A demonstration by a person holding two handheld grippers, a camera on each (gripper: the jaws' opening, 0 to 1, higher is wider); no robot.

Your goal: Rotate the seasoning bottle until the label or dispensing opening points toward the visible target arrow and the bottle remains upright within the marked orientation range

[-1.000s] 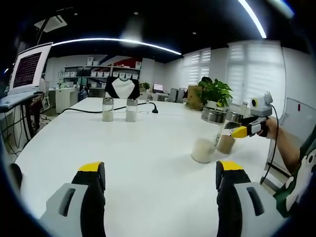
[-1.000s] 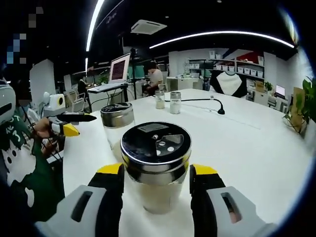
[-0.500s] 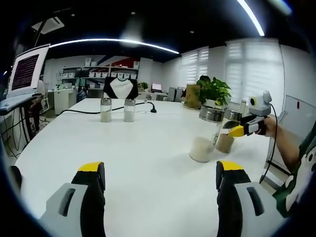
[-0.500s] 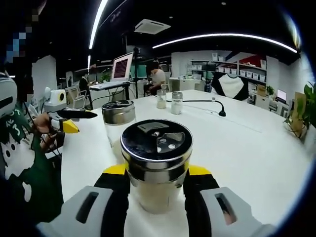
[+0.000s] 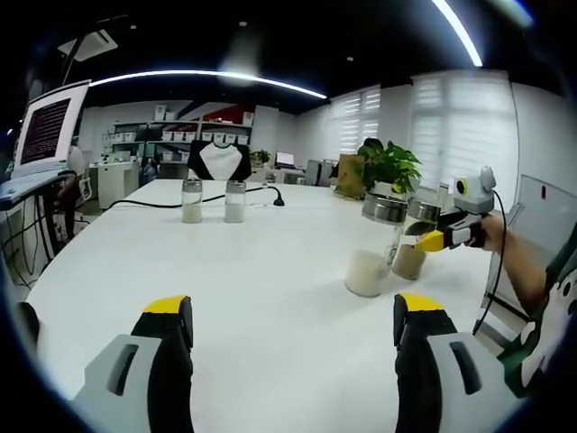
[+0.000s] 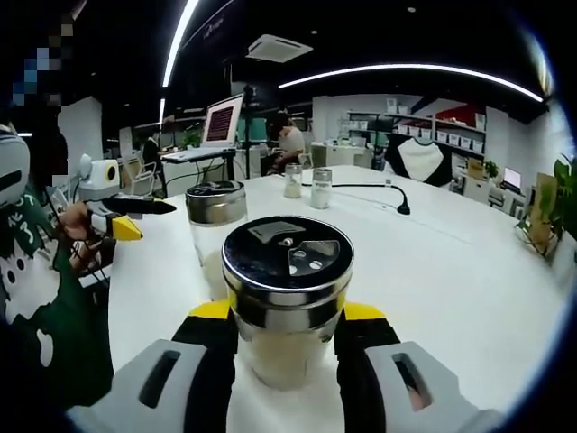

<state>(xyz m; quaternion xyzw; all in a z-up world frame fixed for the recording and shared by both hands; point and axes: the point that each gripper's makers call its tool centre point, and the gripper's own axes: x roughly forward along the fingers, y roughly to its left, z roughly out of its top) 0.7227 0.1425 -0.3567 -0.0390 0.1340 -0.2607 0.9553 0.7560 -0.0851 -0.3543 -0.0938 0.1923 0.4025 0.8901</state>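
Note:
In the right gripper view my right gripper [image 6: 287, 312] is shut on a glass seasoning bottle [image 6: 286, 338]. The bottle stands upright on the white table [image 6: 451, 262], and its dark lid [image 6: 287, 259] with silver rim and shaker holes faces the camera. The left gripper view shows that same bottle [image 5: 412, 260] at the right, held by the right gripper [image 5: 436, 240]. My left gripper [image 5: 293, 311] is open over bare table, well short of the bottle, with nothing between its yellow-tipped jaws. In the right gripper view, the left gripper [image 6: 115, 216] sits at the left in a person's hand.
A second bottle with white contents [image 6: 215, 233] stands just behind the held one, also seen as the white-filled bottle [image 5: 368, 263]. Two small bottles [image 5: 213, 200] and a black cable [image 5: 162, 204] lie far across the table. A potted plant [image 5: 391, 168] stands beyond the bottles.
The right gripper's jaws have closed in from either side and now clamp the seasoning bottle. The left gripper has stayed open and nearly still.

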